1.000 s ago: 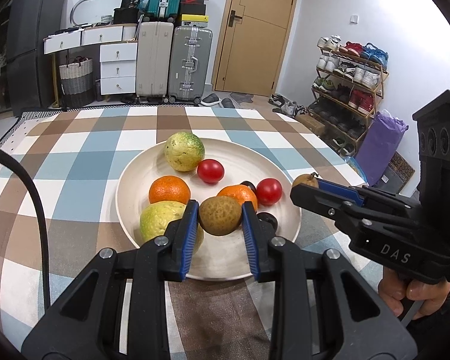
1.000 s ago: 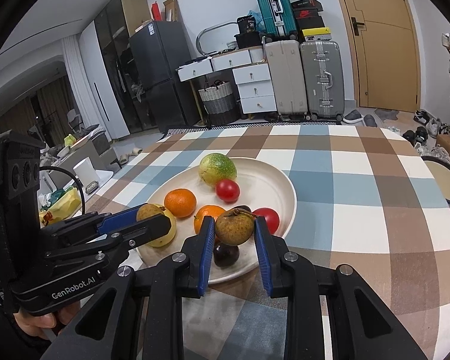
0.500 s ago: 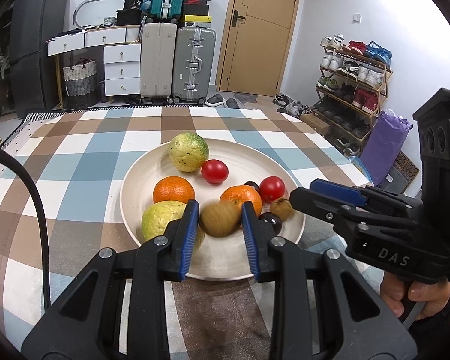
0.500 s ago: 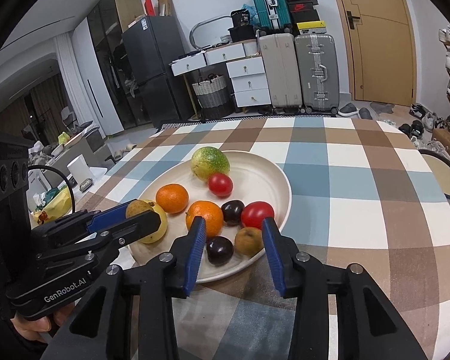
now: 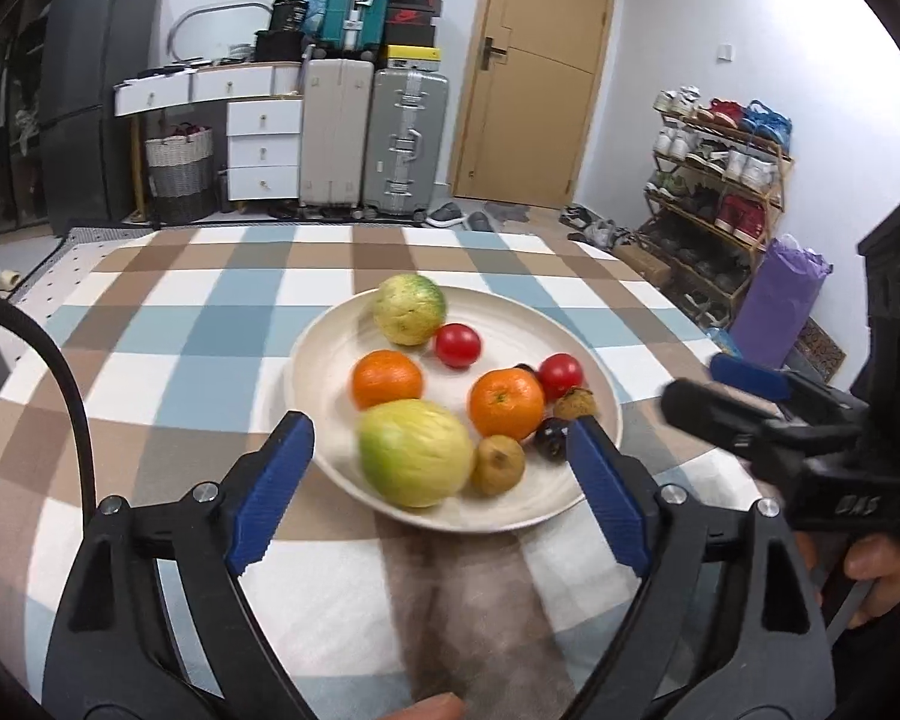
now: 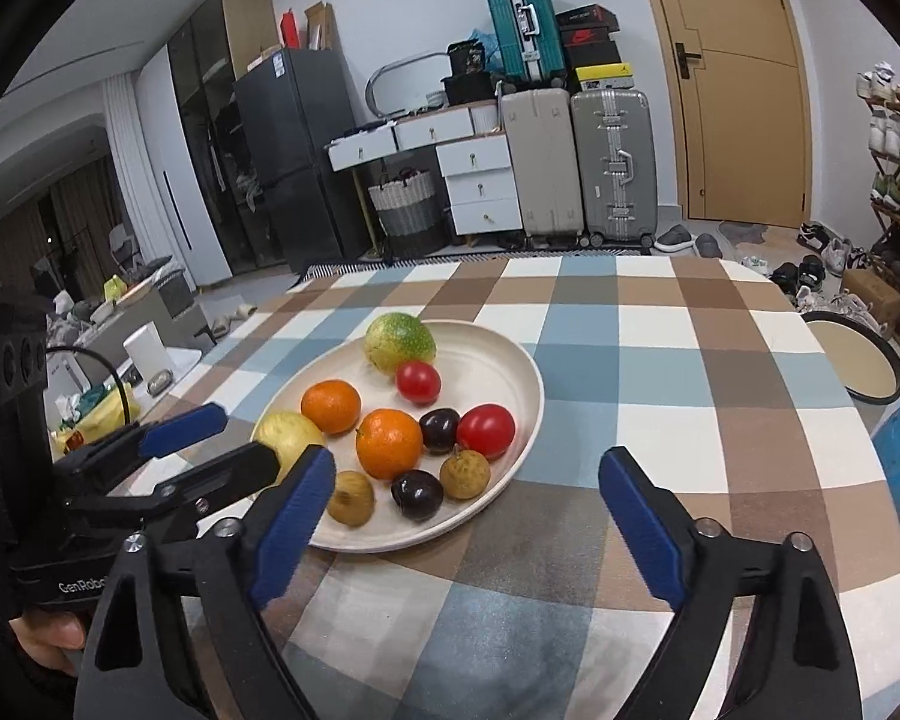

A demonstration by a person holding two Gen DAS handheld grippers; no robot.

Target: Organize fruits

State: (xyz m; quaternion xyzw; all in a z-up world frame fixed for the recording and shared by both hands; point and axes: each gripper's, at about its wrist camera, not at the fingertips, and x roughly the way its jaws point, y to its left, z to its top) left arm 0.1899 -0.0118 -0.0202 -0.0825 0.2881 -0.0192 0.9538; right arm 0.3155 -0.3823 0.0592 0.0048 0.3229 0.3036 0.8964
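Note:
A cream plate (image 5: 576, 342) (image 6: 510, 354) on the checked tablecloth holds several fruits: two green-yellow fruits (image 5: 413, 451) (image 6: 399, 341), two oranges (image 5: 506, 403) (image 6: 388, 443), two red tomatoes (image 6: 485, 429), two dark plums (image 6: 417, 494) and two small brown fruits (image 5: 498, 464) (image 6: 464, 473). My left gripper (image 5: 444, 492) is open wide and empty just in front of the plate's near rim. My right gripper (image 6: 465, 510) is open wide and empty at the plate's near right edge. Each gripper shows in the other's view.
The checked tablecloth (image 6: 690, 360) covers the table around the plate. A round tray (image 6: 852, 360) sits off the table's right edge. Suitcases (image 5: 408, 138), white drawers and a shoe rack (image 5: 720, 180) stand beyond the far edge.
Both grippers have opened wide and pulled back. The small brown fruit each held now lies on the plate's near side.

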